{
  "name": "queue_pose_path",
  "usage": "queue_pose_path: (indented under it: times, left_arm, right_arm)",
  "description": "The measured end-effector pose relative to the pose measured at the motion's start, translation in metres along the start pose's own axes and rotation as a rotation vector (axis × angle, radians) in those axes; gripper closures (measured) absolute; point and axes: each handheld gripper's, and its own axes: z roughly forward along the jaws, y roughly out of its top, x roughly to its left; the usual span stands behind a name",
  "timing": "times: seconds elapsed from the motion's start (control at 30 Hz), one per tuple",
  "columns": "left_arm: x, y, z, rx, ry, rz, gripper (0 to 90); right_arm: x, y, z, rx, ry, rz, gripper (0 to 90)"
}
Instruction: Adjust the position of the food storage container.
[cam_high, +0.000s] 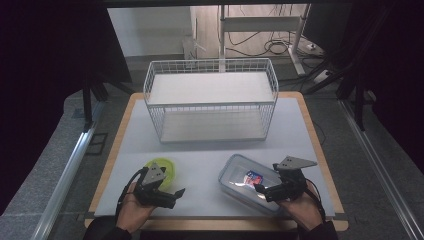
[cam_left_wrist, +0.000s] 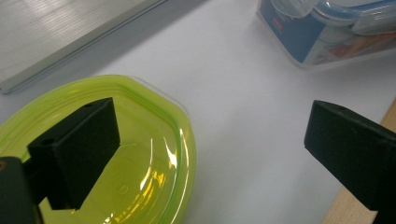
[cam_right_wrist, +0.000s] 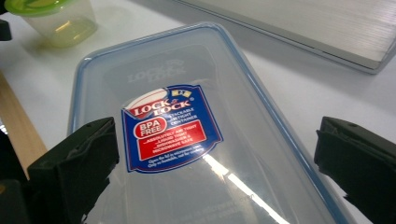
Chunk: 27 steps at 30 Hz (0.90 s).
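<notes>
Lock&Lock container near surface's front edge, right tongs wide open over it; left tongs wide open, empty, beside green-lidded tub; wire basket behind.

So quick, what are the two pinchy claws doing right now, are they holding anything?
Left gripper: open, holding nothing, over the green container.
Right gripper: open, holding nothing, over the clear rectangular container.

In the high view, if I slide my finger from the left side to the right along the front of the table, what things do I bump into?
Left gripper → green-lidded container → clear box with the blue-rimmed lid → right gripper.
</notes>
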Motion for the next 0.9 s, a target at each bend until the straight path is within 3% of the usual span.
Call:
queue_pose_path:
  times: [0.13,0.33,0.6,0.77,0.9]
  left_arm:
    - [-0.001,0.000,-0.001,-0.021,-0.013,0.004,3.3]
    - [-0.001,0.000,-0.003,-0.032,0.005,0.016,7.6]
    - [0.004,0.000,-0.005,-0.028,-0.006,-0.019,11.5]
    - [0.006,0.003,-0.010,-0.058,-0.028,-0.029,22.5]
    - [0.009,0.005,-0.014,-0.087,-0.055,-0.053,41.3]
  right_arm:
    - [-0.001,0.000,0.000,-0.007,0.003,0.010,1.2]
    - [-0.001,0.000,0.000,0.000,-0.020,-0.004,3.9]
    - [-0.001,0.000,0.000,-0.005,-0.022,0.004,4.4]
    - [0.000,0.000,0.001,0.000,-0.030,0.001,5.1]
    - [0.000,0.001,0.000,-0.009,-0.035,0.004,5.6]
